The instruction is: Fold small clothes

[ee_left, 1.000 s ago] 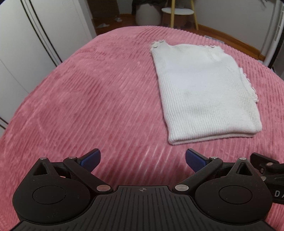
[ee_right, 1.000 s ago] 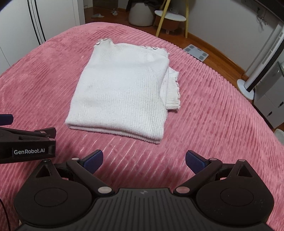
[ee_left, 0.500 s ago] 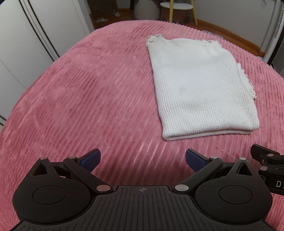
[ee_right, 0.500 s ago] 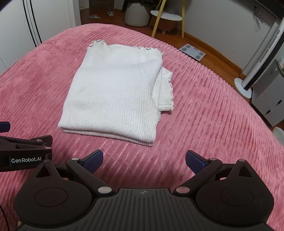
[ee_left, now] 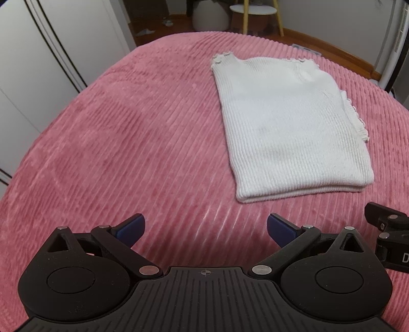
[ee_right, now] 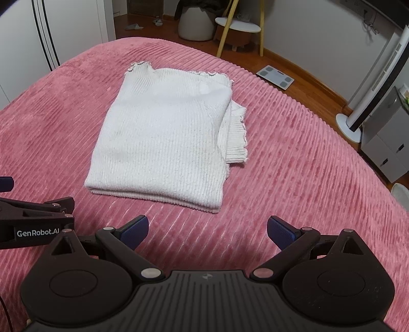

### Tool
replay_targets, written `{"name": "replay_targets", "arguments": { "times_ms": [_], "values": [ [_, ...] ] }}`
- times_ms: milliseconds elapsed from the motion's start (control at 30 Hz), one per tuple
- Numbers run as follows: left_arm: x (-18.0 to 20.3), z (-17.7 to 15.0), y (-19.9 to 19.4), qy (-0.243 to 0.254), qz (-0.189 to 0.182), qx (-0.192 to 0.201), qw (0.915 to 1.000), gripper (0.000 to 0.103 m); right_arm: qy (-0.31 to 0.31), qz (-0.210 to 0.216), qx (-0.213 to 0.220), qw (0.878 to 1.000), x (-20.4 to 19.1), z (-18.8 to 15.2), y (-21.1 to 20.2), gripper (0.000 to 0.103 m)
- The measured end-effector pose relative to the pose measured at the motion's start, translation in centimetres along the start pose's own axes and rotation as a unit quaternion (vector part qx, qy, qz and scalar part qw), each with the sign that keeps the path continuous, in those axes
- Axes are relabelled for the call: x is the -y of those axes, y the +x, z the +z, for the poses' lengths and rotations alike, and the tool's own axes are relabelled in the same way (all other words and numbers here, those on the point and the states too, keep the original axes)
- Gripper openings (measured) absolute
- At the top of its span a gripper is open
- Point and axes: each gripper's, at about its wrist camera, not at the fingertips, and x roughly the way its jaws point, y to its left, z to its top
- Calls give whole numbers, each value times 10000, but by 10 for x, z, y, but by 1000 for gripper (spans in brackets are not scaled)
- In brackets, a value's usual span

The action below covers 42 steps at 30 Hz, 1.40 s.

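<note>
Folded sweater [ee_right: 163, 138] on bedspread [ee_right: 294, 163], ahead of right gripper [ee_right: 207, 229]; ahead-right of left gripper [ee_left: 205, 227]. Stool [ee_right: 237, 28], scale [ee_right: 276, 76] beyond bed.

A pink ribbed bedspread [ee_right: 294, 158] was spread across the bed and filled most of both views. White wardrobe doors [ee_left: 51, 51] were seen at the left. Beyond the bed, on a wooden floor [ee_right: 306, 76], a small white table [ee_right: 237, 24] on yellow legs was placed beside a white round pouffe [ee_right: 195, 25]. A bathroom scale [ee_right: 275, 76] was laid on the floor, and a white tower fan [ee_right: 370, 89] was stood at the right.
</note>
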Motion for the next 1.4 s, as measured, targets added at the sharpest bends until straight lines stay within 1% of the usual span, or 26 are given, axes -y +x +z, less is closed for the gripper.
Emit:
{"name": "replay_targets", "arguments": {
  "times_ms": [1200, 1400],
  "values": [
    [-2, 0, -4, 113, 57, 47, 9999, 103, -27, -57, 78, 9999, 0, 1, -4, 99],
    [0, 0, -5, 220, 115, 119, 9996, 103, -21, -51, 84, 9999, 0, 1, -4, 99]
  ]
}}
